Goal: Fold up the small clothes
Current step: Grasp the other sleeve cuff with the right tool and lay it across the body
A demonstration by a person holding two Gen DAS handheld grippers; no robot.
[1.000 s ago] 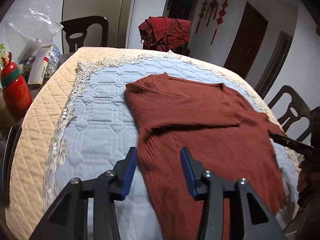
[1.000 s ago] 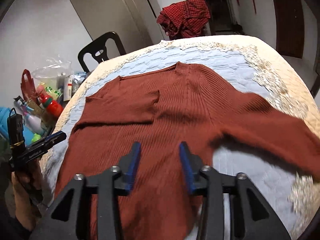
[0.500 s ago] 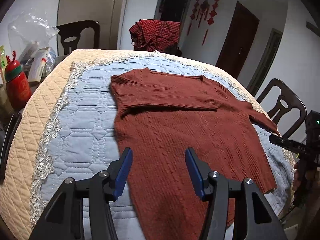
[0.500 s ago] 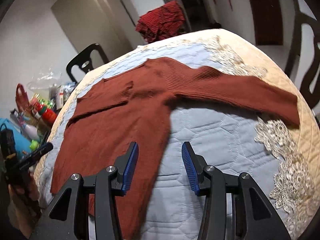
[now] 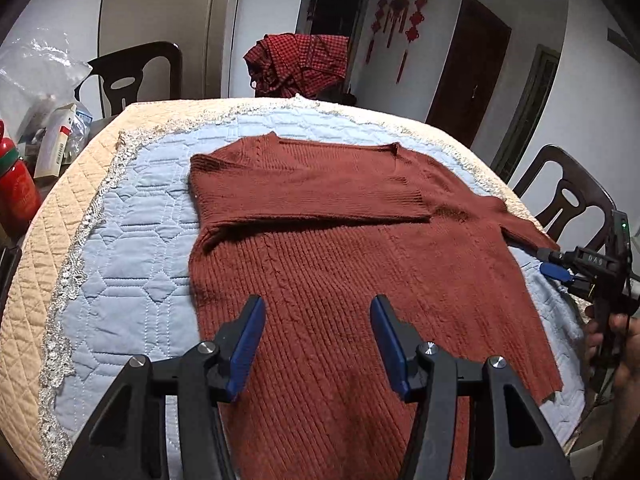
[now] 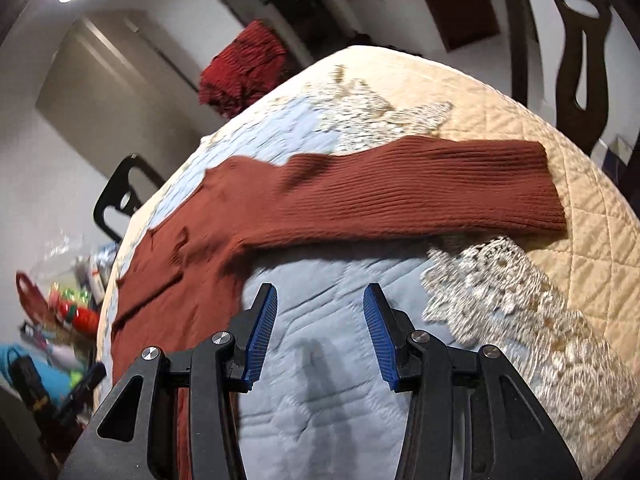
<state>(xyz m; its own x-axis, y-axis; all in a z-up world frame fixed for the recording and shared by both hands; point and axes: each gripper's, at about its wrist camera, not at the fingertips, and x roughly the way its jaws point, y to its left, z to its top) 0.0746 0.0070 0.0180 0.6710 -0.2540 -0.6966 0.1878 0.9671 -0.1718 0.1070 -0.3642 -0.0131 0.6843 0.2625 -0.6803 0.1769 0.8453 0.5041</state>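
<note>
Fingers first: the left gripper [image 5: 318, 342] has its blue pads [image 5: 247, 344] spread about half apart with nothing pinched, just hanging over the lower body of the rust-brown ribbed sweater [image 5: 352, 272]. Its jaws have just been opening a bit, and nothing sits between them. Same story on the right gripper [image 6: 320, 334]: pads [image 6: 262, 330] parted, empty, poised over bare blue quilting just beside the sweater's side edge, jaws likewise just eased wider with no cloth in the gap.

Moving outward, the sweater lies flat and spread on the round table's quilted cover [image 5: 132, 264]. One sleeve [image 5: 316, 192] is already folded across the chest, cuff ending near the far shoulder. The other sleeve [image 6: 420, 196] sticks straight out toward the cream border and the lace trim [image 6: 500, 300], cuff well clear of the body.

My guess on why it's set up like this: the right hand is lining up on that loose sleeve to bring it across and match the first one, and the left is hanging over the body ready to pin it so the knit doesn't drag. Ribbed knit is stretchy, so I'd expect it to bunch if pulled from just one point.

Off to the side there's a red checked garment [image 5: 298, 62] draped on a chair, not involved.
</note>
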